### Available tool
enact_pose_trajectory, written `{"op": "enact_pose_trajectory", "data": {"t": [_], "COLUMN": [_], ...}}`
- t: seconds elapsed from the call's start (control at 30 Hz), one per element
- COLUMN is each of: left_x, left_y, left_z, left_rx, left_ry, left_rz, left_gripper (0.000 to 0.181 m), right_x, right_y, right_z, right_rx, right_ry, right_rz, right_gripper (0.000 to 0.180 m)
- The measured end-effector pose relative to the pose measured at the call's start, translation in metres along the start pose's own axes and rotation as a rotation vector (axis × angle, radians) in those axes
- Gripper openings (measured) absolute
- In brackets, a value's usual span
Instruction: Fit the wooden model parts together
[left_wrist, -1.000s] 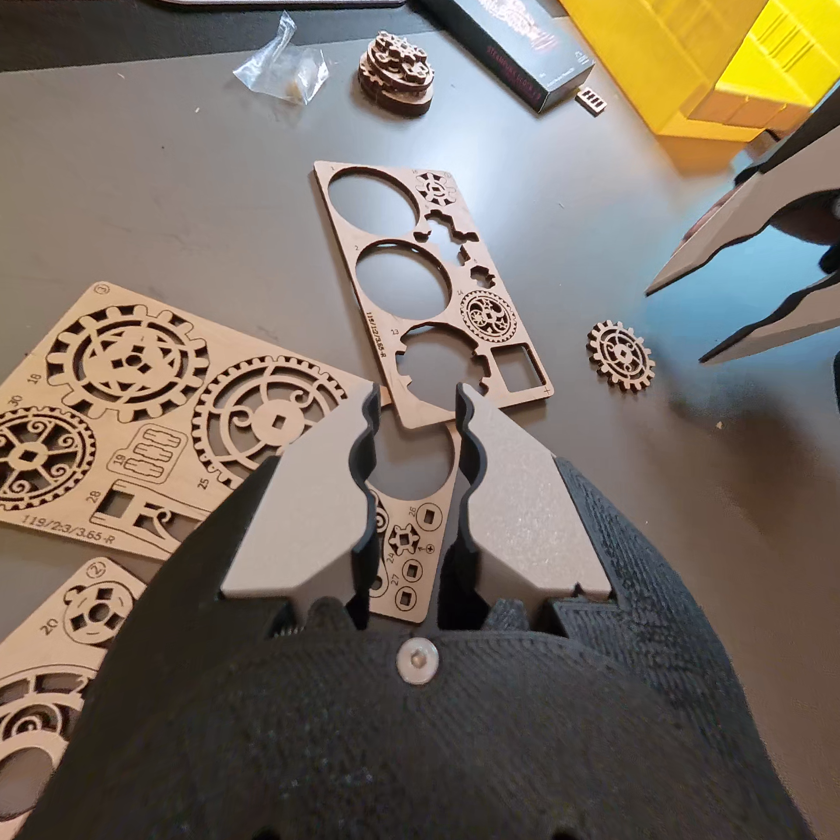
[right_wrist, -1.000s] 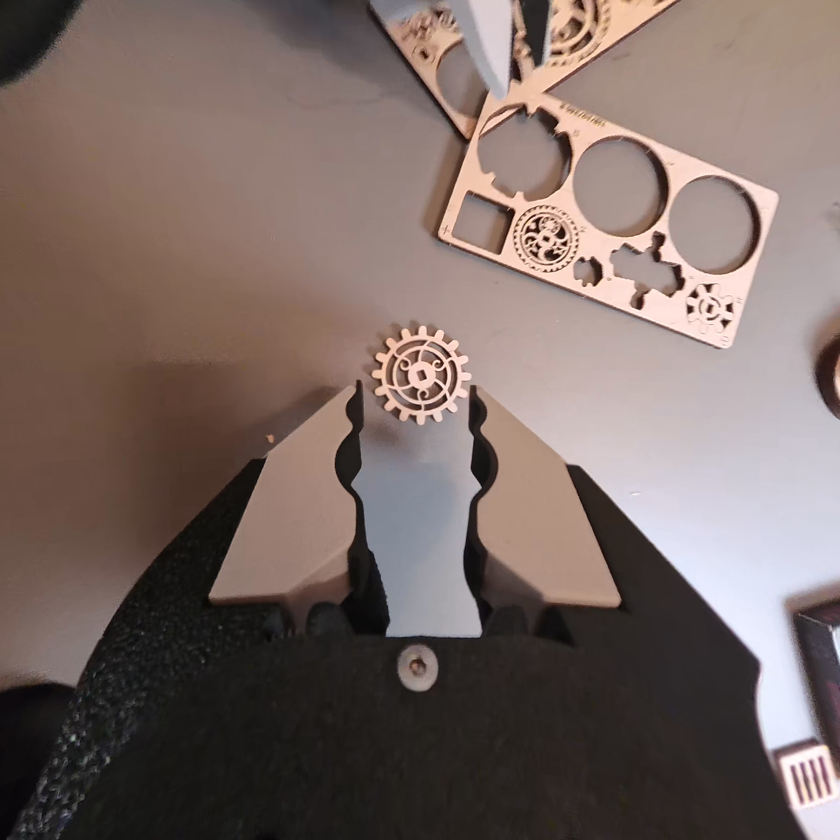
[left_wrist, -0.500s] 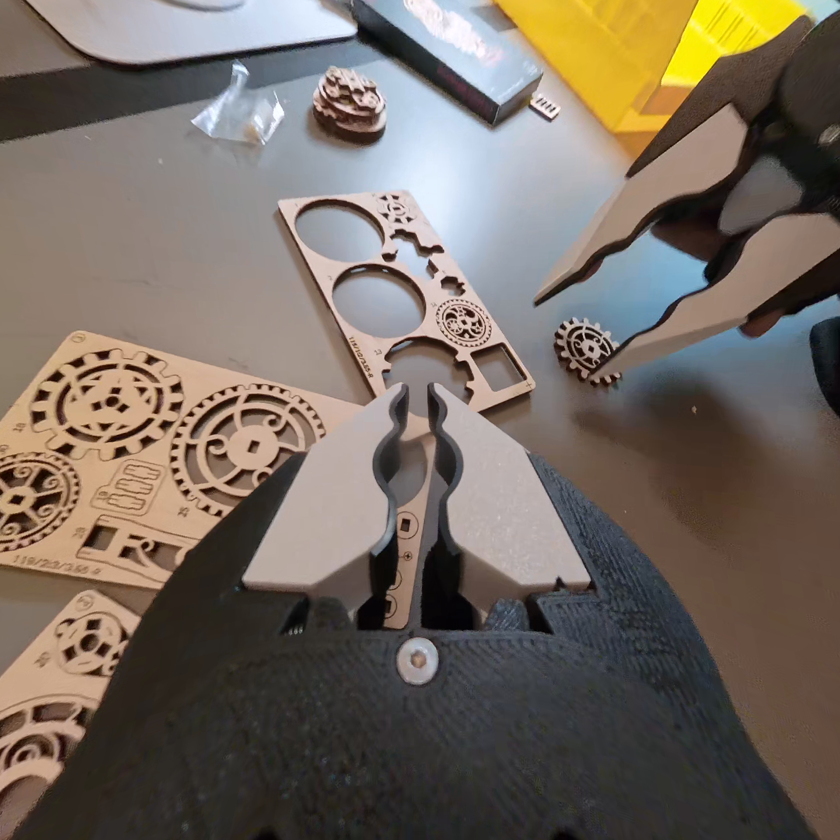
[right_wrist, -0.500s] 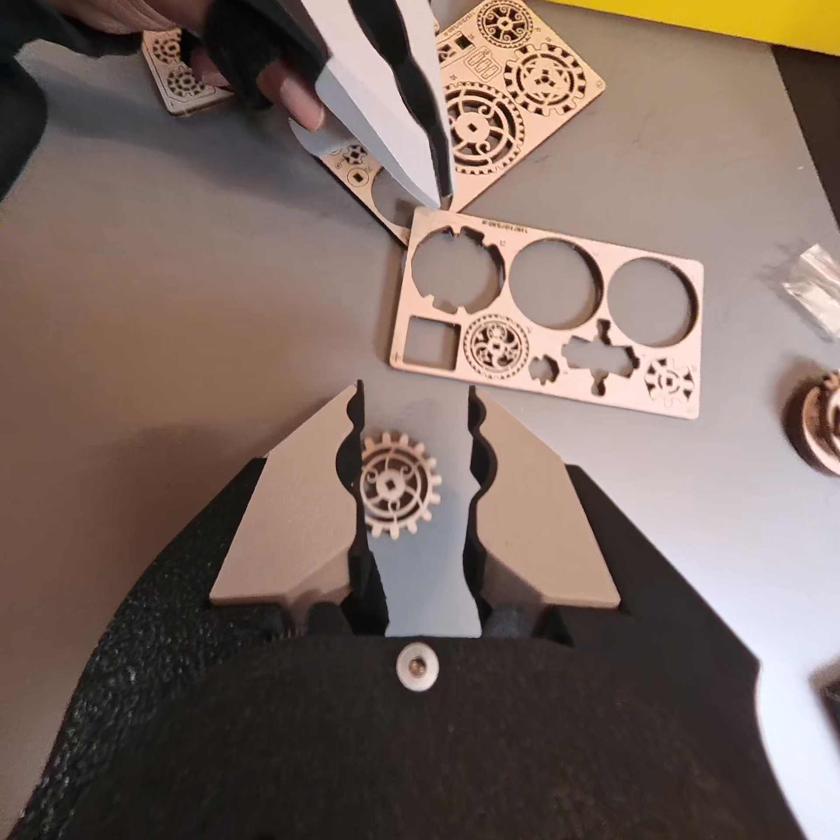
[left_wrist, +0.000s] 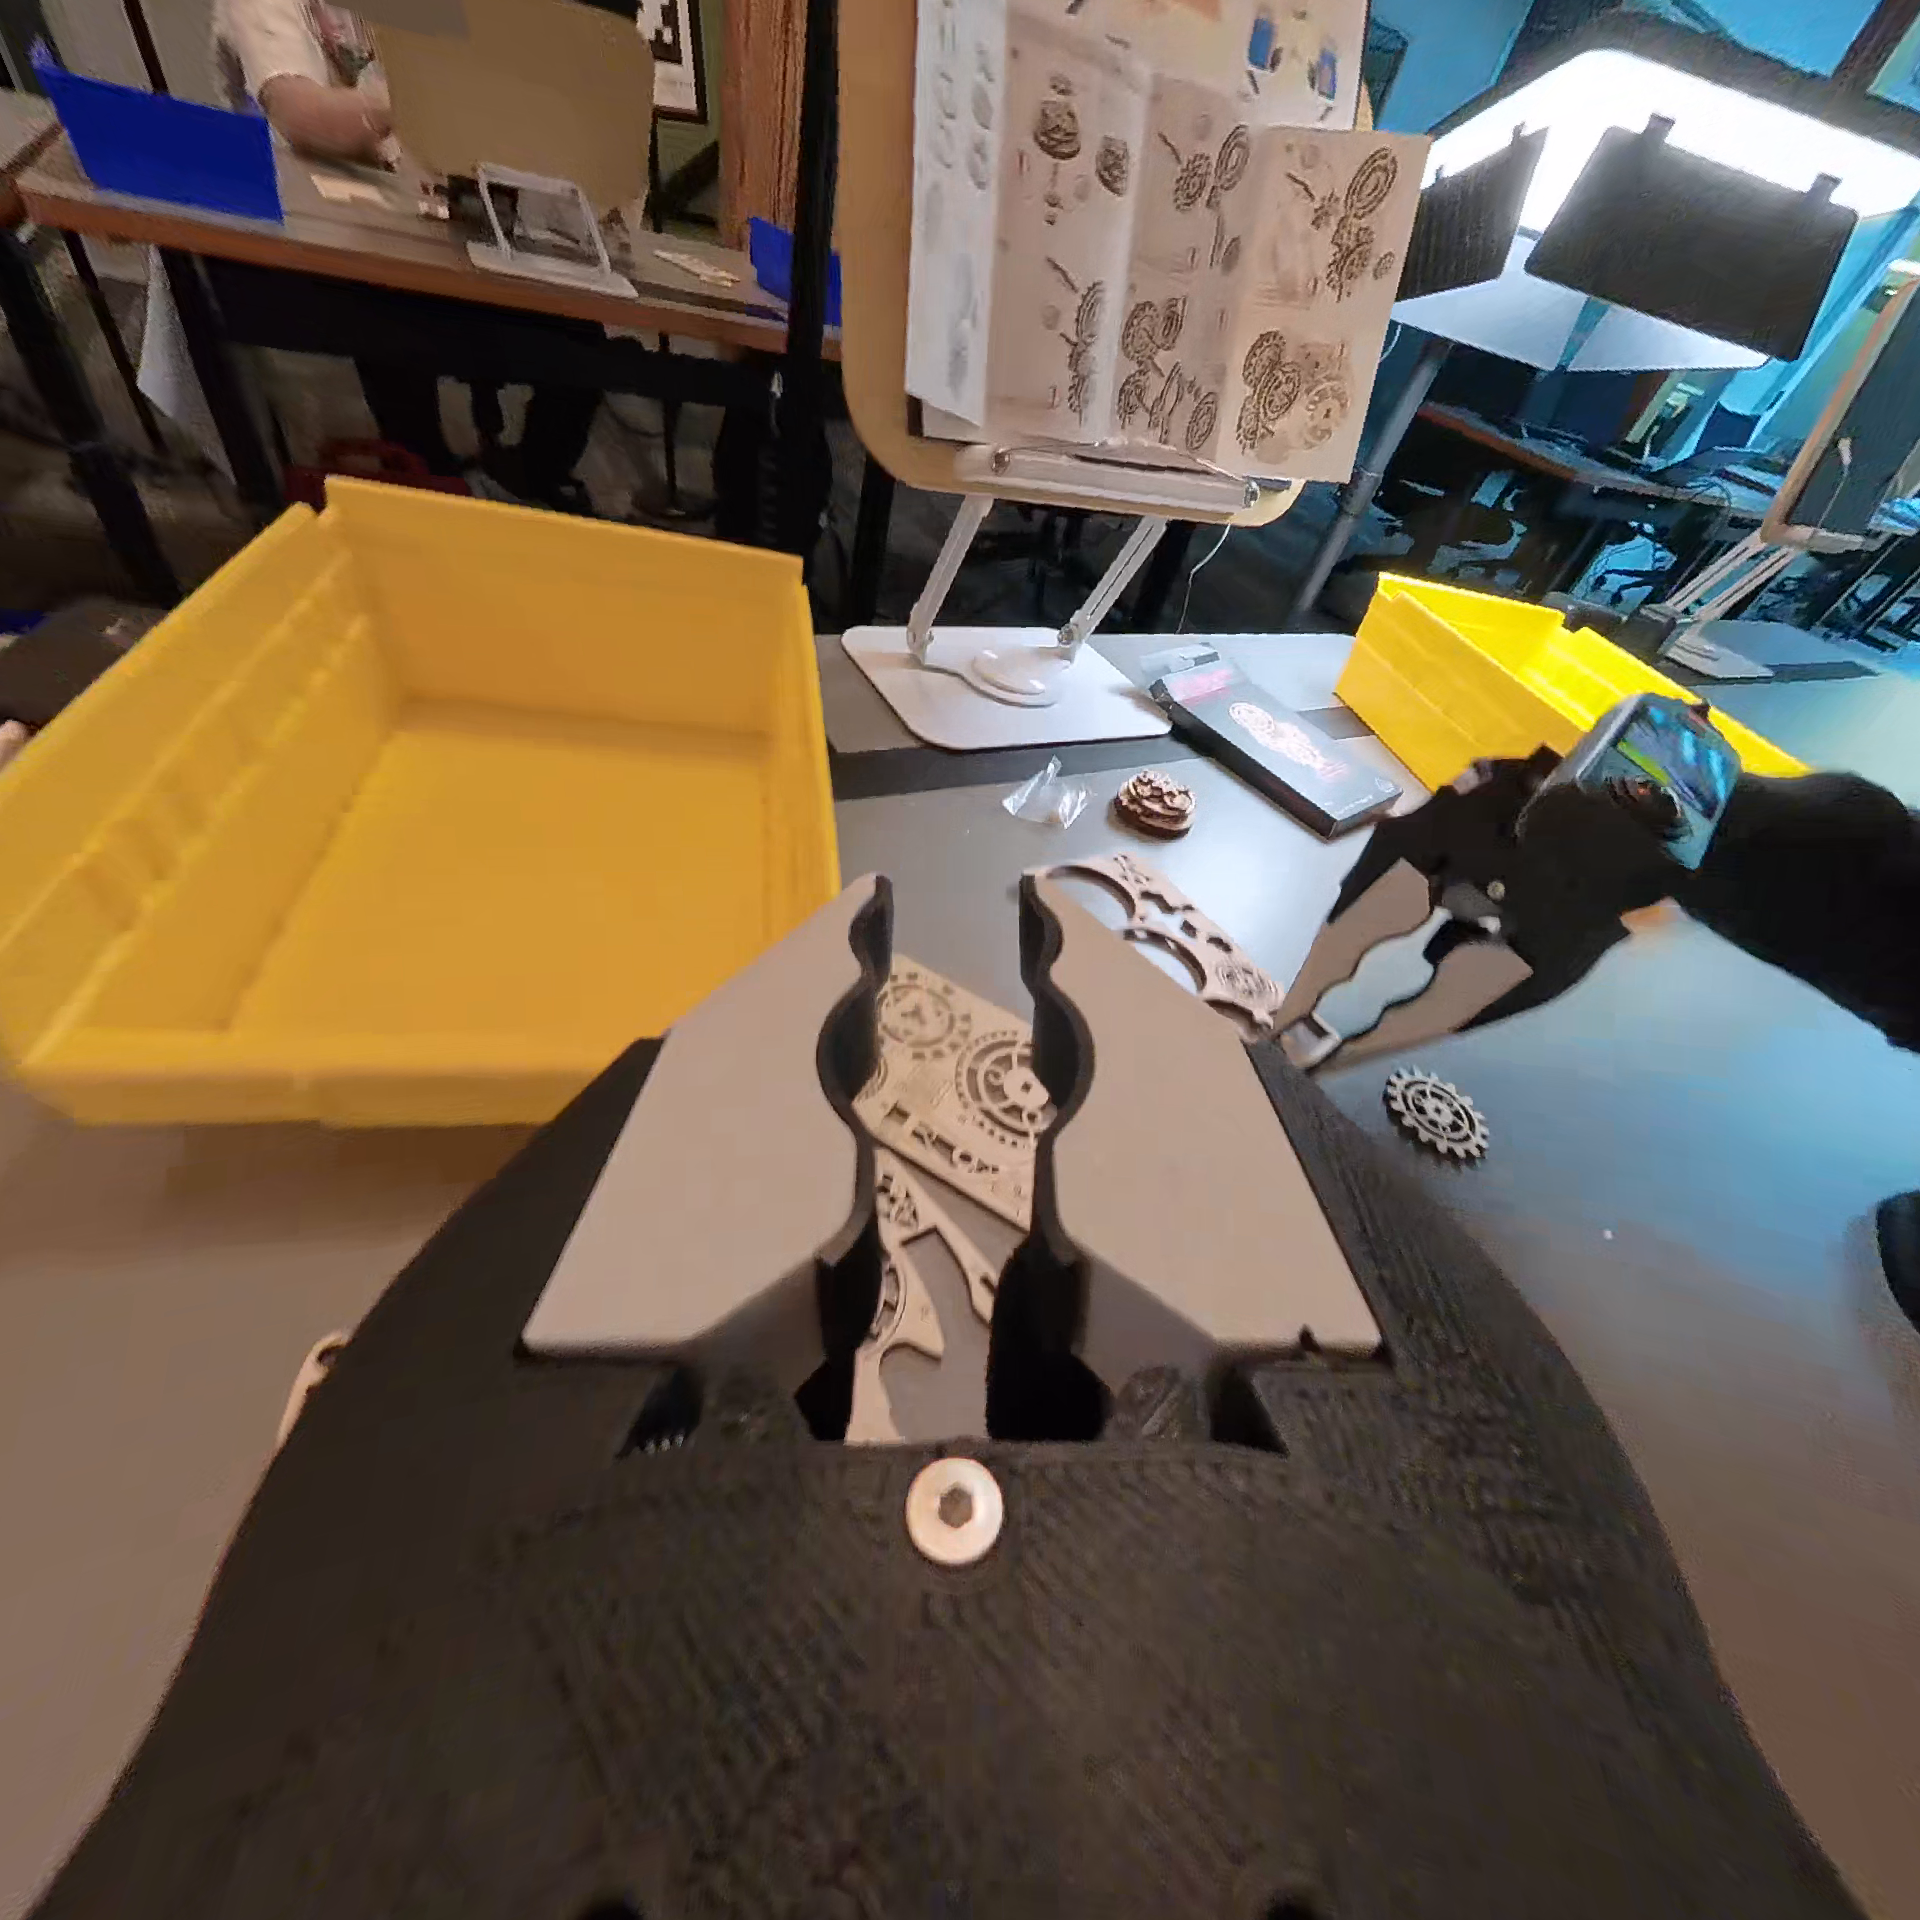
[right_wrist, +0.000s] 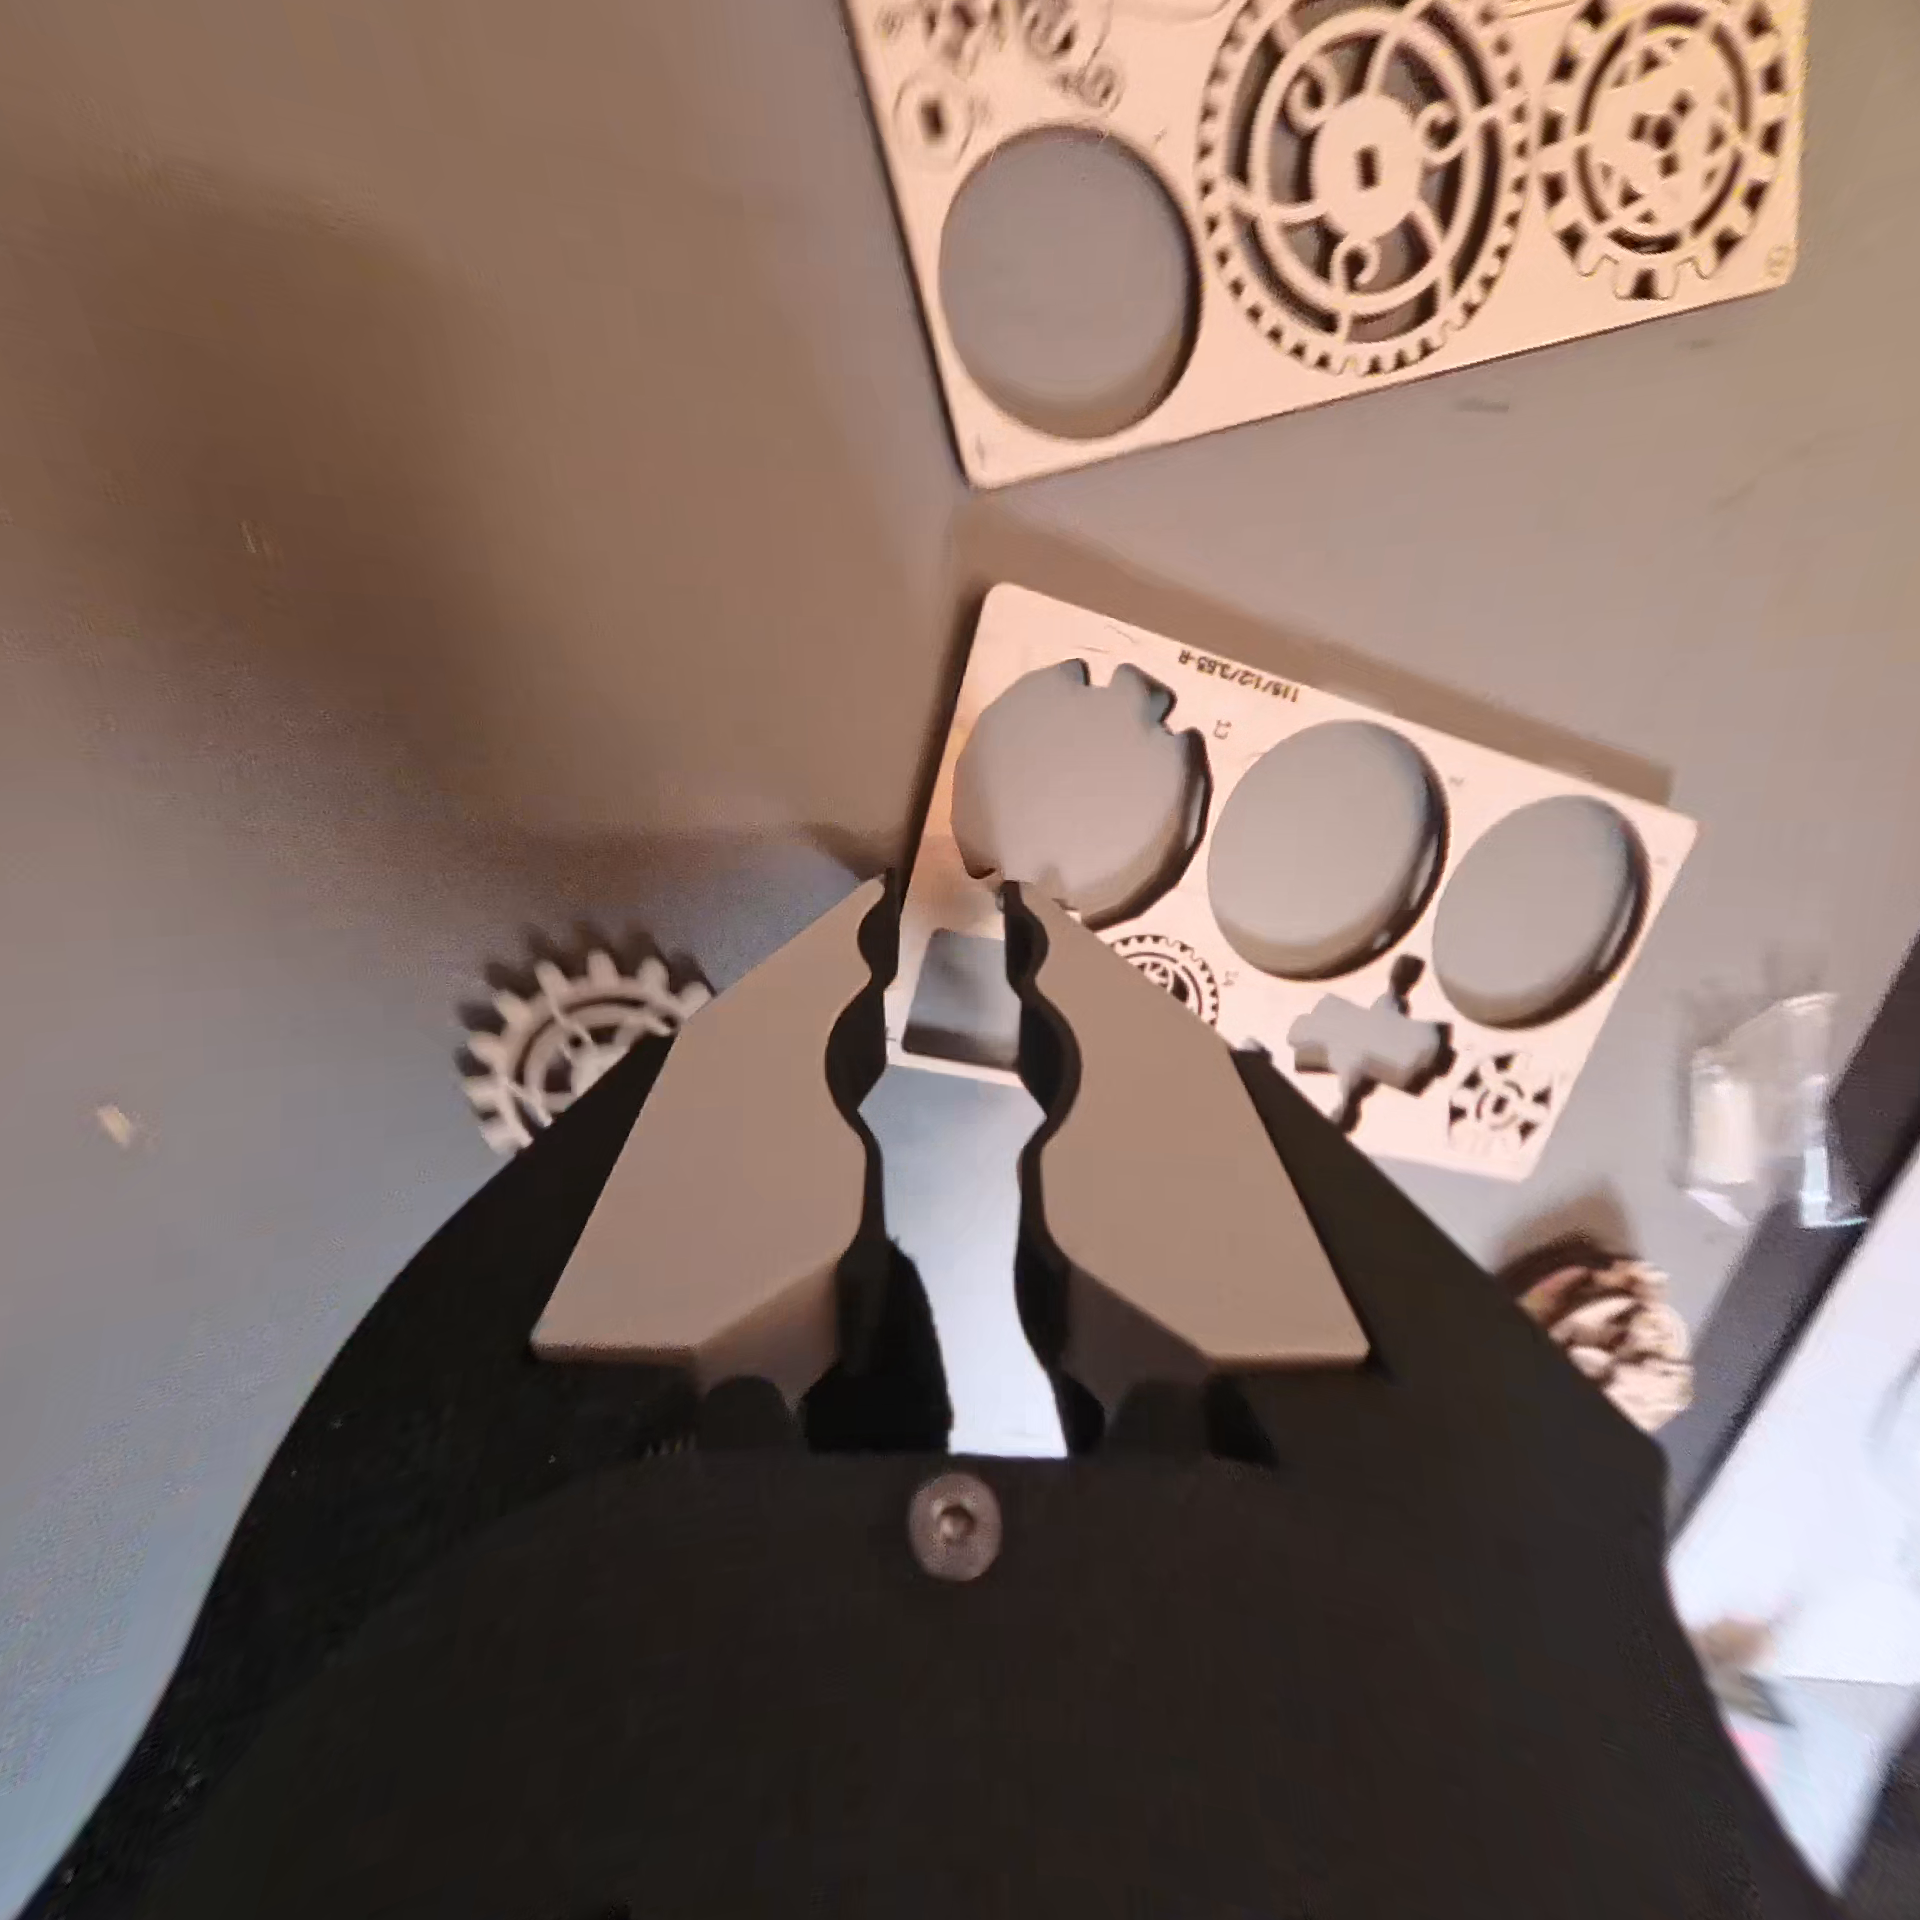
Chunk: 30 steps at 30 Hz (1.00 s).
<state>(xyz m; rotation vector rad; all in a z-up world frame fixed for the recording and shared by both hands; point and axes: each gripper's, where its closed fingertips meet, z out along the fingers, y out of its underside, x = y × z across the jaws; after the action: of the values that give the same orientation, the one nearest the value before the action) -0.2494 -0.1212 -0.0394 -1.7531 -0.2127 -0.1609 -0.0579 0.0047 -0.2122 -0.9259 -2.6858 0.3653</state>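
Note:
My left gripper (left_wrist: 956, 899) is open and empty, held above the table. Between its fingers I see a wooden sheet of uncut gears (left_wrist: 966, 1081). My right gripper (right_wrist: 948, 888) has a narrow gap between its jaws. Its tips sit at the corner of the punched wooden sheet (right_wrist: 1039, 644), near the square hole; I cannot tell if they touch it. The left wrist view shows this gripper (left_wrist: 1309, 1044) at the same sheet (left_wrist: 1242, 982). A loose wooden gear (right_wrist: 561, 1039) lies on the table left of the right fingers, and also shows in the left wrist view (left_wrist: 1439, 1114).
A large yellow bin (left_wrist: 582, 613) stands at the left, and a second one (left_wrist: 1475, 665) at the back right. A stand with instruction pages (left_wrist: 1143, 260), a black box (left_wrist: 1288, 758), a small plastic bag (left_wrist: 1044, 798) and an assembled wooden piece (left_wrist: 1153, 802) are behind. The uncut gear sheet (right_wrist: 1174, 416) lies beyond the punched one. One gripper's finger ends stand about 30 cm off the other's.
My right gripper left the loose gear, moved right to the punched sheet's corner and narrowed its jaws. My left gripper lifted, tilted up toward the room and opened from nearly shut.

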Motion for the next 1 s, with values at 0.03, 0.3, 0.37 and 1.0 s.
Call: {"op": "enact_pose_trajectory", "data": {"t": [0.03, 0.3, 0.37, 1.0], "left_x": [-0.003, -0.008, -0.011, -0.013], "left_y": [0.005, 0.060, 0.074, 0.124], "left_z": [-0.005, -0.016, -0.020, -0.059], "left_rx": [-0.014, -0.233, -0.282, -0.324], "left_ry": [0.002, 0.029, 0.018, -0.069], "left_rz": [-0.009, 0.006, 0.029, -0.019], "left_gripper": [0.023, 0.028, 0.030, 0.032], "right_x": [0.005, 0.050, 0.039, -0.007], "right_y": [0.006, 0.004, -0.015, -0.086], "right_z": [-0.001, -0.007, -0.014, 0.029], "right_rx": [-0.023, -0.015, 0.096, 0.272], "right_ry": [-0.003, 0.107, 0.091, -0.087], "right_rz": [-0.062, -0.075, -0.020, 0.101], "right_gripper": [0.017, 0.033, 0.035, 0.002]}}
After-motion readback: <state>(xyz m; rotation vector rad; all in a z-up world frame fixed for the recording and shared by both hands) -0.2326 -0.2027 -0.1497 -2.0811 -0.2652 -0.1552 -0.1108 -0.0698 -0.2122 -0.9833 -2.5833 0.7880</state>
